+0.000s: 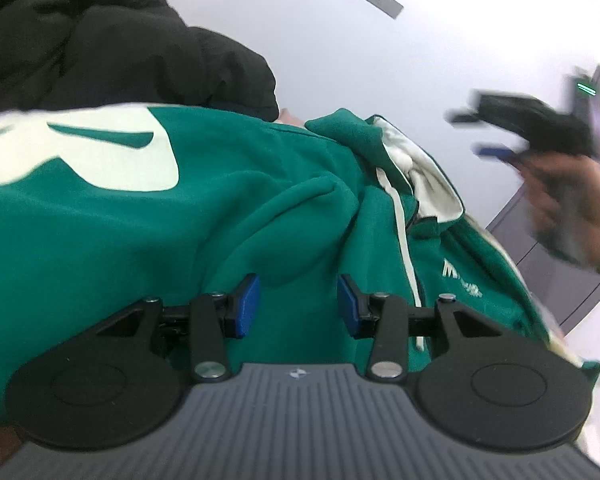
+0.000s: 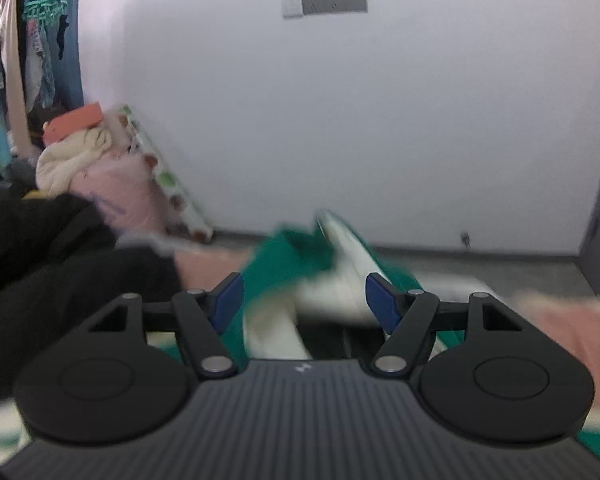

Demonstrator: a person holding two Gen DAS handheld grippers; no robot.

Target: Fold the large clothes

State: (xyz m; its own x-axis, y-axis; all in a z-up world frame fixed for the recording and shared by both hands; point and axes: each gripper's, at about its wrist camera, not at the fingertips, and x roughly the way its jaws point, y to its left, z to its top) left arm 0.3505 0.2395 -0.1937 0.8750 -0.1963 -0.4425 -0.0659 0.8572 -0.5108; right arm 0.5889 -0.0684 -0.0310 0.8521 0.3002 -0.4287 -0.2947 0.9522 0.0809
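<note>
Green hoodie (image 1: 228,216), rumpled, cream print, cream-lined hood, seemingly unfolded

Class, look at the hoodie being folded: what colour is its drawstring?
The drawstring is cream-white against the green hoodie; the left wrist view shows it best.

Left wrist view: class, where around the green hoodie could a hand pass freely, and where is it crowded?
Free: the white stretch above the hoodie, between the black jacket and the right gripper. Crowded: the upper left, where the jacket butts against the hoodie, and the right edge, where the hood bunches beside the person's hand.
</note>
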